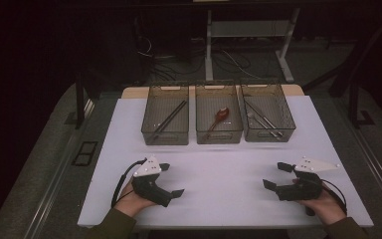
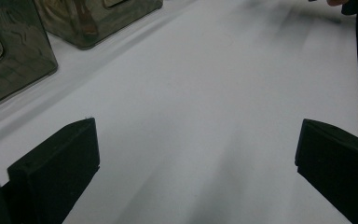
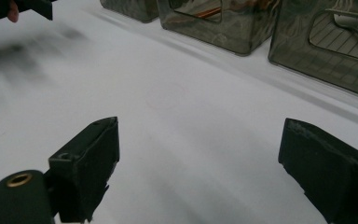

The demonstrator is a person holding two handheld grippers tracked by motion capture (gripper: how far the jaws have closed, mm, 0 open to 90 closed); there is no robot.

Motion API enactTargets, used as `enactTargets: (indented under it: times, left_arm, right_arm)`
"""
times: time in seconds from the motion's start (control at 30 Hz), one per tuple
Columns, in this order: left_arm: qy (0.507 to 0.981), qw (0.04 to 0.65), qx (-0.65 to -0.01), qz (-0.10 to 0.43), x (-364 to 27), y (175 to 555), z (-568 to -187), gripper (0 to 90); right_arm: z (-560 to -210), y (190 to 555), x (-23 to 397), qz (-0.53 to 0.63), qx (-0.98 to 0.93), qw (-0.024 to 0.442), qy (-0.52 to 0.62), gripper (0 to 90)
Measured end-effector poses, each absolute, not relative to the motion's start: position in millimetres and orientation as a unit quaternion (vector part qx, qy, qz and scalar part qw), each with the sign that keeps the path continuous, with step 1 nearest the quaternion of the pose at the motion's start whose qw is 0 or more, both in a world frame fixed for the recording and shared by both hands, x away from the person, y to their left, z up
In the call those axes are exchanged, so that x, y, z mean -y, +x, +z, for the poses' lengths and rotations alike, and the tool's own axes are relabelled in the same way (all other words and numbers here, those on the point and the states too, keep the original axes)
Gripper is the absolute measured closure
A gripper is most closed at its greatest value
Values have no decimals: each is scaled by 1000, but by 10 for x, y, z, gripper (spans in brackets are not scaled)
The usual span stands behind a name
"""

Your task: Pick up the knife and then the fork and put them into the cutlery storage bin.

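Observation:
My left gripper (image 1: 172, 179) rests low over the white table (image 1: 224, 159) at the front left, held in a hand, its jaws wide apart with nothing between them. In the left gripper view the left gripper (image 2: 198, 135) stands open over bare tabletop. My right gripper (image 1: 274, 175) sits at the front right, pointing toward the middle, also open and empty. Bare white surface lies between the black jaws of the right gripper (image 3: 199, 130) in the right gripper view.
Three smoky clear bins stand in a row at the back. The left bin (image 1: 165, 139) holds black chopsticks (image 1: 169, 119), the middle bin (image 1: 219, 139) a red-brown spoon (image 1: 220, 115), the right bin (image 1: 269, 137) metal utensils (image 1: 263, 121). Dark floor surrounds the table.

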State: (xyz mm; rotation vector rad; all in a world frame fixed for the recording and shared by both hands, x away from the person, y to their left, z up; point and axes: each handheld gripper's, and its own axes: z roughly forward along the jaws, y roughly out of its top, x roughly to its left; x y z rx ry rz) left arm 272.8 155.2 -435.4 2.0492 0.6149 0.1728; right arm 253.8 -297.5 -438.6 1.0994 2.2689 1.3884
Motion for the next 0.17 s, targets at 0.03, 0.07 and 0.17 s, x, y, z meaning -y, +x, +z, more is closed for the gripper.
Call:
enactTargets:
  times: [0.03, 0.07, 0.17]
  left_arm:
    - [839, 477, -252, 71, -1552, 2727, -4353, 0]
    - [839, 478, -252, 71, -1551, 2727, -4352, 0]
    - [838, 478, -252, 71, -1550, 2731, -4356, 0]
  right_arm:
    - [-4391, 2541, 2976, 477, -782, 131, 378, 126]
    - [-4393, 2542, 2977, 477, -782, 131, 379, 126]
    - [-4389, 2541, 2980, 480, -780, 130, 381, 126]
